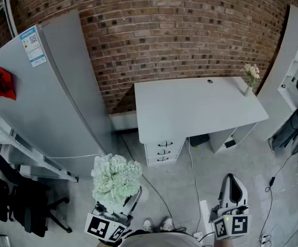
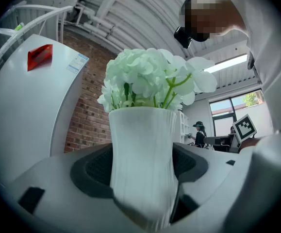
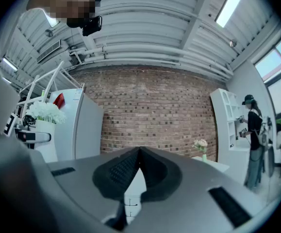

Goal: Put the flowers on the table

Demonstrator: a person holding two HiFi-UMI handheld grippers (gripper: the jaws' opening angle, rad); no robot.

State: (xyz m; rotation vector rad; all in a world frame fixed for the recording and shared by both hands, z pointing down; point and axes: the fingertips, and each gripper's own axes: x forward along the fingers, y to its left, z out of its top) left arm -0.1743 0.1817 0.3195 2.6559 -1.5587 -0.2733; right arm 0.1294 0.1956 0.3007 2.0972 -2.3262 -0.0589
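A white ribbed vase (image 2: 142, 166) of pale green-white flowers (image 1: 116, 179) (image 2: 152, 79) stands upright between the jaws of my left gripper (image 1: 122, 205), which is shut on the vase at the lower left of the head view. The same flowers (image 3: 45, 111) show at the left of the right gripper view. My right gripper (image 1: 232, 189) (image 3: 139, 152) is shut with nothing in it, at the lower right of the head view. The white table (image 1: 190, 109) stands ahead against the brick wall.
A small vase of pink-white flowers (image 1: 250, 77) (image 3: 201, 147) stands on the table's right corner. A large white fridge (image 1: 46, 91) is at the left, black chairs (image 1: 15, 205) lower left, white shelving (image 1: 295, 45) at the right. Cables (image 1: 192, 169) lie on the floor. A person (image 3: 253, 140) stands by the shelving.
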